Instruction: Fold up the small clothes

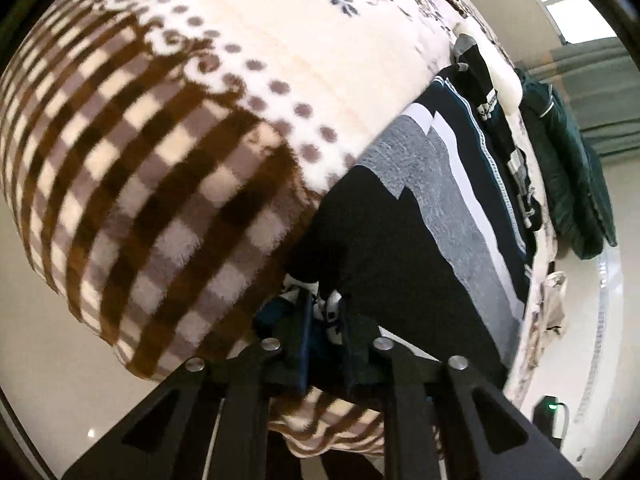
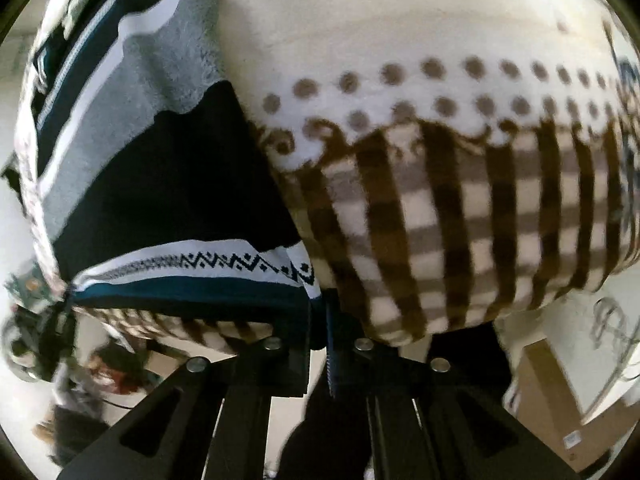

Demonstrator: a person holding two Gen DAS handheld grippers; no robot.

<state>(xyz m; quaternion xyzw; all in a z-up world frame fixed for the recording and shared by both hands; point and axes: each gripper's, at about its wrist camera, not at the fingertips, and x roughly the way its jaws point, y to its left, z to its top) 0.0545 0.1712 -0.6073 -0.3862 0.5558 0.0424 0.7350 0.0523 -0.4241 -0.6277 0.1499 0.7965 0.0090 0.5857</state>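
Two corners of the striped garment (image 1: 420, 208) pinched: left hand-held gripper (image 1: 326, 312) clamped on its patterned hem, right hand-held gripper (image 2: 318, 312) clamped on the hem's other end. Garment lies on the checked blanket (image 1: 160, 140), just beyond both.

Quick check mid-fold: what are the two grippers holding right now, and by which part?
Both hold the striped garment by its patterned hem: left gripper and right gripper each pinch one near corner against the blanket.

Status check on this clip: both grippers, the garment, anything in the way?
Left hand-held gripper shut on patterned sweater hem. Right hand-held gripper shut on the hem's other corner. Sweater flat on plaid blanket. Nothing blocking.
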